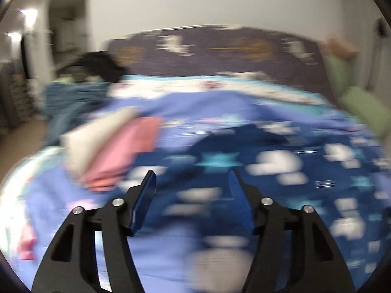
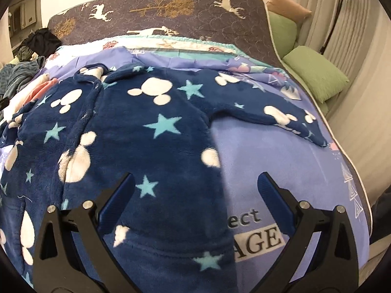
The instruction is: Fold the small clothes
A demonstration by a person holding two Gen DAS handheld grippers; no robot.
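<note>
A small navy fleece jacket (image 2: 146,131) with white mouse heads and teal stars lies spread flat on the bed, front up, its right sleeve (image 2: 276,112) stretched out to the right. My right gripper (image 2: 195,183) is open and empty just above the jacket's lower right hem. The left wrist view is motion-blurred; the jacket (image 1: 256,171) shows there as a dark blue patch. My left gripper (image 1: 193,178) is open and empty above its left part. A folded pink and cream pile (image 1: 114,149) lies to its left.
A lilac printed bedspread (image 2: 281,171) covers the bed. A dark headboard panel with deer (image 2: 158,7) stands at the back. Green cushions (image 2: 315,73) lie beyond the right bed edge. A heap of teal and dark clothes (image 2: 19,68) sits at far left.
</note>
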